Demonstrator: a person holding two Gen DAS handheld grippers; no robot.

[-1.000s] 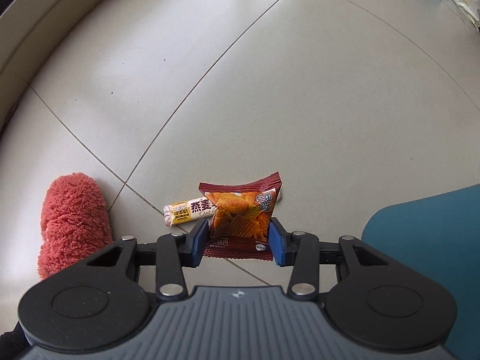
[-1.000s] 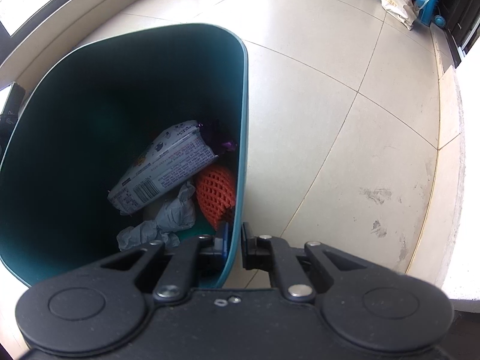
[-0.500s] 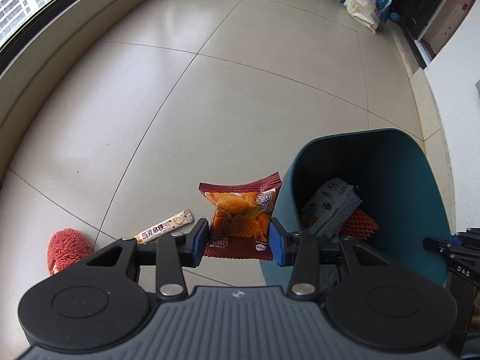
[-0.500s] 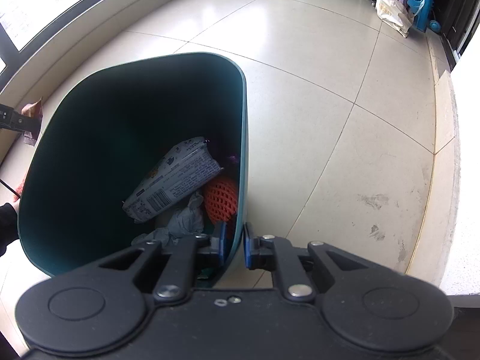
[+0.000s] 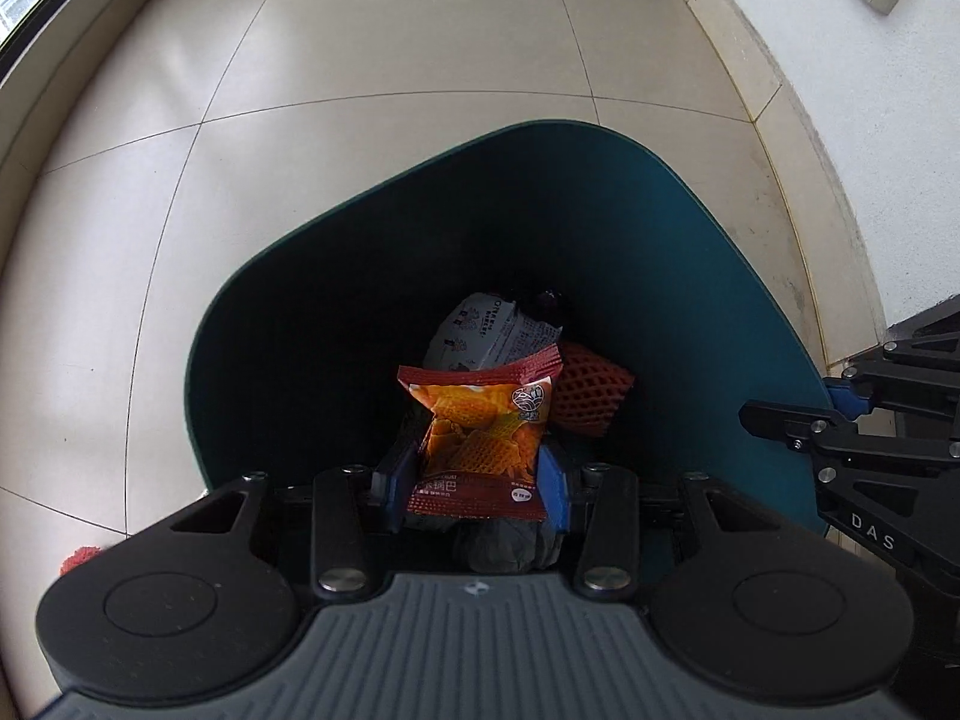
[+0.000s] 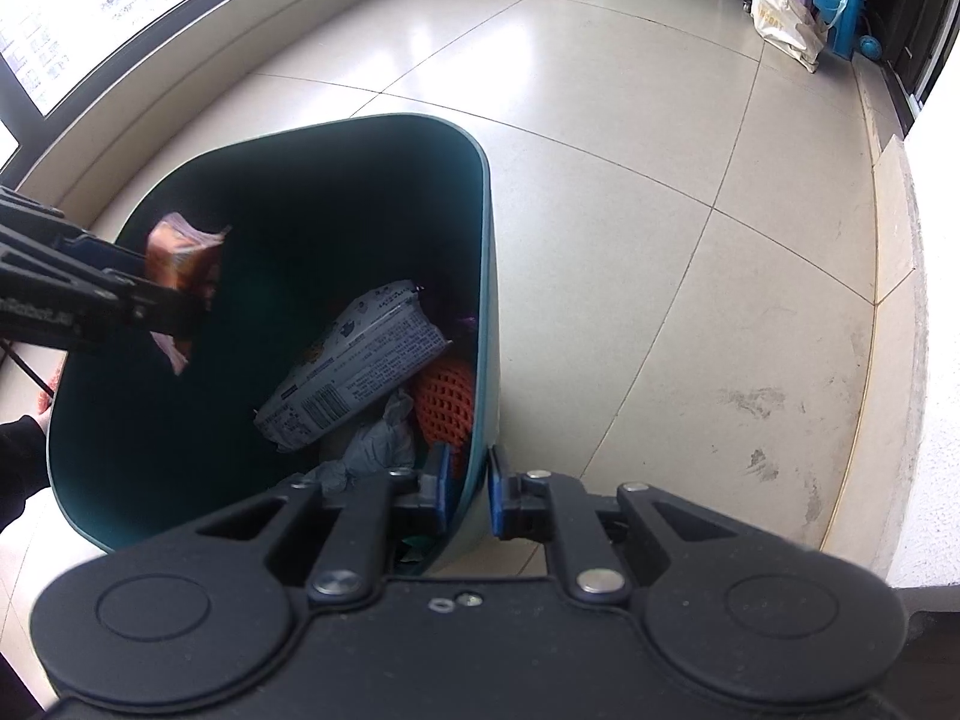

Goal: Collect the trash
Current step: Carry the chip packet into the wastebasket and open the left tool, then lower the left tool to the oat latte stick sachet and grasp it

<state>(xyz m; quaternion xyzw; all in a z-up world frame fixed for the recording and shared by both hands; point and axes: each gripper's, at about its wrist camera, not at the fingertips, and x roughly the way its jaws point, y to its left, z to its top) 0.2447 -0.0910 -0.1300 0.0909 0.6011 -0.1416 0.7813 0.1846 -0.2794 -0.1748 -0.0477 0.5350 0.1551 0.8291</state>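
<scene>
1. pale floor tiles (image 5: 420, 30) are filling the background of both views, with a low ledge under a window on one side and a white wall on the other.
2. nearest the left wrist camera, the left gripper (image 5: 477, 483) is clenching the orange snack packet (image 5: 480, 438) between its blue pads, the packet standing upright with its crimped top edge pointing away from the fingers.
3. a second ago that packet was hanging over bare floor, with a snack bar wrapper and a red fluffy thing lying just beyond the fingertips; now the open mouth of the teal bin (image 5: 690, 228) is lying directly ahead of the fingers.
4. just past the packet, deeper in the bin, a white printed wrapper (image 5: 492, 330), an orange foam net (image 5: 588, 396) and a crumpled grey wad are already lying together.
5. in the right wrist view, the right gripper (image 6: 465, 489) is straddling the near wall of the bin, one pad inside and one outside; its jaws have been easing apart slightly, and the outer pad is showing a small gap, so it looks released rather than pinching.
6. farther off to the left of those fingers, the packet is showing as a blur above the bin's far side.
7. judging from this, the carry is finished and letting go is the step in hand; the snack bar wrapper would remain to be fetched.
</scene>
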